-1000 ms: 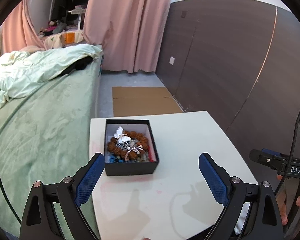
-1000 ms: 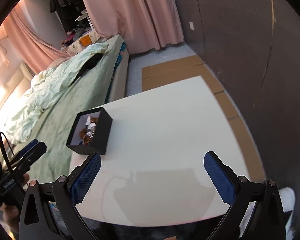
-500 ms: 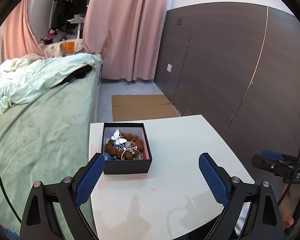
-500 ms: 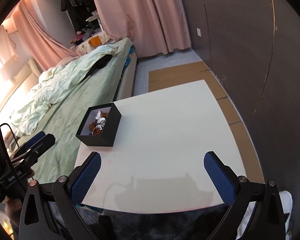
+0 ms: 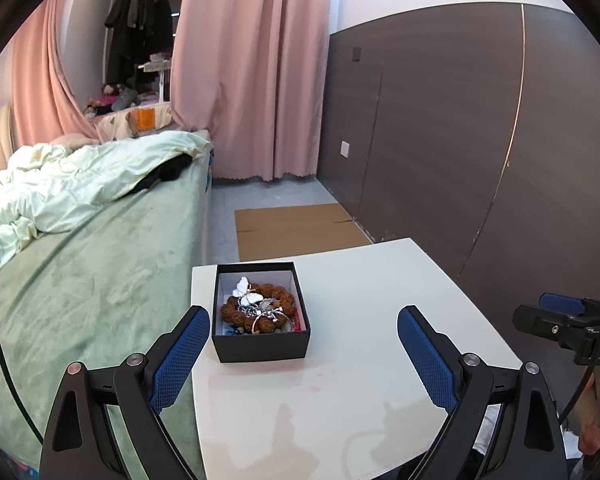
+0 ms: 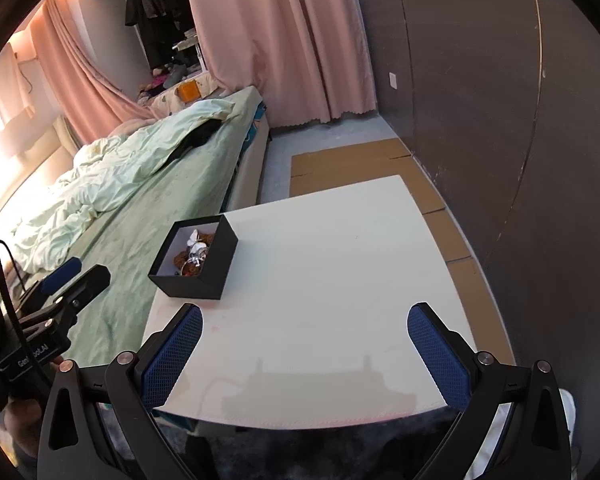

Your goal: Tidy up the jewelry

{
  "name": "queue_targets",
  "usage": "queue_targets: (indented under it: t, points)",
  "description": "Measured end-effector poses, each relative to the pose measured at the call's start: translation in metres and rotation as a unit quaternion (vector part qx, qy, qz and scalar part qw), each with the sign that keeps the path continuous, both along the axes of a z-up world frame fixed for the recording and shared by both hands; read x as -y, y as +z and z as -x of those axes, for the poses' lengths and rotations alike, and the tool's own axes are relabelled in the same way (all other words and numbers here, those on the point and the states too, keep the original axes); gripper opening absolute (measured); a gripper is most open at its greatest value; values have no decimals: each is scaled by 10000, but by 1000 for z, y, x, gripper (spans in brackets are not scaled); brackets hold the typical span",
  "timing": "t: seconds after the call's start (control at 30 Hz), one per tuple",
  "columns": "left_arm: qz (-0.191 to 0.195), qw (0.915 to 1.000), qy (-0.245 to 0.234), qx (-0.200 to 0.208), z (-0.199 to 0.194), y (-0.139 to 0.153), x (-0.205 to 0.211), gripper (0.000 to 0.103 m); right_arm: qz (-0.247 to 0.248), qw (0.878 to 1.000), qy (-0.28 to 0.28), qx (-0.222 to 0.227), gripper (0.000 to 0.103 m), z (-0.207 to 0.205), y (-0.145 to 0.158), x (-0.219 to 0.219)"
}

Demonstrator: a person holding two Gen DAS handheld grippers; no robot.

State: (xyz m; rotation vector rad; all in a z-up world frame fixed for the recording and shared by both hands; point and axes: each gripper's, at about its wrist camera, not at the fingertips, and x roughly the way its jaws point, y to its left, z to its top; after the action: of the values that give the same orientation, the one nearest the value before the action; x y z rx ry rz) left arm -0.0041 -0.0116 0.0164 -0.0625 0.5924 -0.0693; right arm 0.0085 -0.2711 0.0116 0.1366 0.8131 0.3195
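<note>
Your white table (image 5: 364, 360) now sits lower and farther in both views than a second ago. The black box (image 5: 260, 336) of jewelry (image 5: 256, 308) lies at 11 o'clock on it. Your left gripper (image 5: 300, 352) and right gripper (image 6: 304, 356) are spread wide, empty.

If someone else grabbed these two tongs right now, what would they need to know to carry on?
Left tongs: open, empty, hovering just short of the black box.
Right tongs: open, empty, over the bare middle of the white table.
The box sits open near the table's left edge, beside the bed. Inside it, in one tangled heap: a brown bead bracelet, a white butterfly piece and a ring.
Done: nothing is out of the box yet.
Left: all the sorting, probably lifting pieces out one by one.
</note>
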Motion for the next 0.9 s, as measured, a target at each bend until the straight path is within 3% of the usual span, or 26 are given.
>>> queue_targets:
  t: [0.33,0.9]
  points:
    - [-217,9996,114,124,2,4,3,95,-124,9999,-53,-52,103,-3,-2,2]
    - [6,9999,159,0,-5,4,0,95,-158,9997,47,-203,103,-4,-5,-4]
